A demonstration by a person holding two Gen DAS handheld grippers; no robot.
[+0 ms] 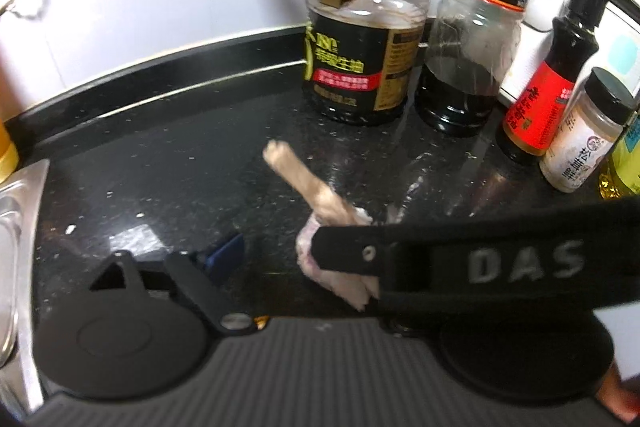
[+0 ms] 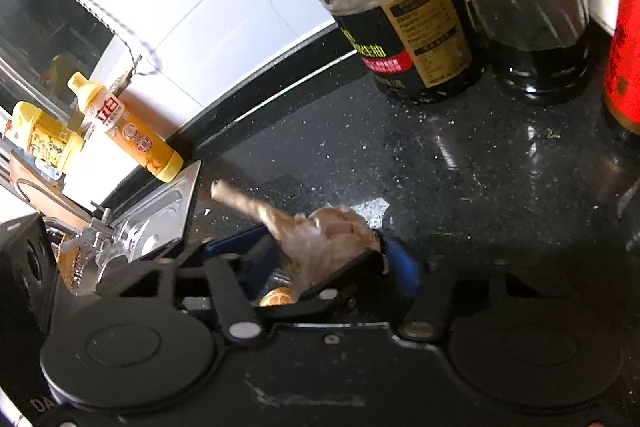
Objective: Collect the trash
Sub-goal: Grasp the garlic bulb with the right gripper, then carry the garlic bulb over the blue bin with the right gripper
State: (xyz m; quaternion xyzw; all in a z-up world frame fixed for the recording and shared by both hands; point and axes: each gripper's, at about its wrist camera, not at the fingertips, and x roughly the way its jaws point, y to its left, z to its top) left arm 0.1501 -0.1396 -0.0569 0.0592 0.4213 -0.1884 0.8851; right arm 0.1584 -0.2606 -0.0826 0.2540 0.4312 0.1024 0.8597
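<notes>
bone scrap (image 1: 304,187), pale tan with a knobbed end and pinkish gristle, is seen lying on the black speckled bench (image 1: 180,163), in front of the sauce bottles (image 1: 360,67). the left claw (image 1: 280,255) is held partly open around its meaty end. the right claw (image 2: 320,263) is closed on it. yellow detergent bottles (image 2: 128,127) are shown only in the right view.
</notes>
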